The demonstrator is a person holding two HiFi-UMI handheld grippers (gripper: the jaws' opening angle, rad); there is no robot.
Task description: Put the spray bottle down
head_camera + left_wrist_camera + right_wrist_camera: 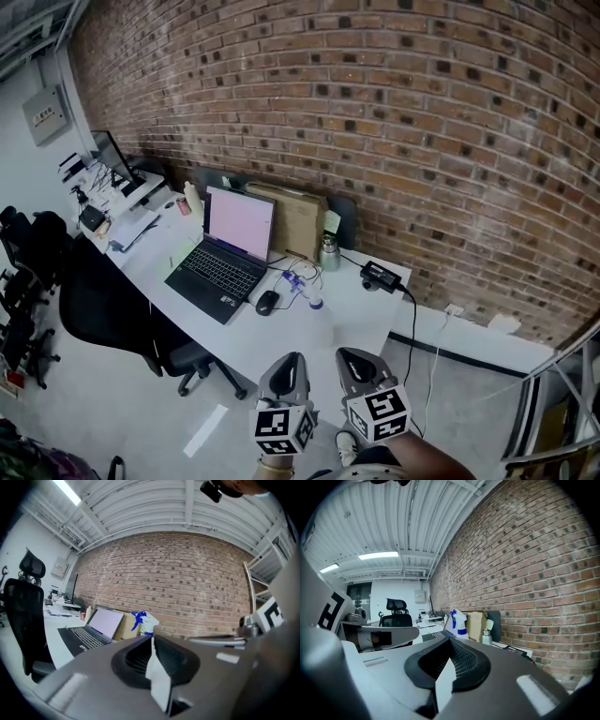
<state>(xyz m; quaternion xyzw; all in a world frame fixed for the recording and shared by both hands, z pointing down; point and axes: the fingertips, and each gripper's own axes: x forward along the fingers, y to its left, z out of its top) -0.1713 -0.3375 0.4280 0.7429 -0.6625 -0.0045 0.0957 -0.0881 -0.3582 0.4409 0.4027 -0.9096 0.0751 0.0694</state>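
On the desk point(342, 314), spray bottle point(307, 292) stands beside mouse point(267, 302), near flask point(328, 251); left gripper point(289, 367) and right gripper point(354, 362) closed, empty.

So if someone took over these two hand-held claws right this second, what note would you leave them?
Left claw: shut, empty.
Right claw: shut, empty.
Both are held short of the white desk, touching nothing.
The white plastic spray bottle with the blue trigger stands upright on that desk, right of the open black laptop and beside the black mouse.
Done: the bottle is down and let go.
Left: nothing for this job, as far as the views show.
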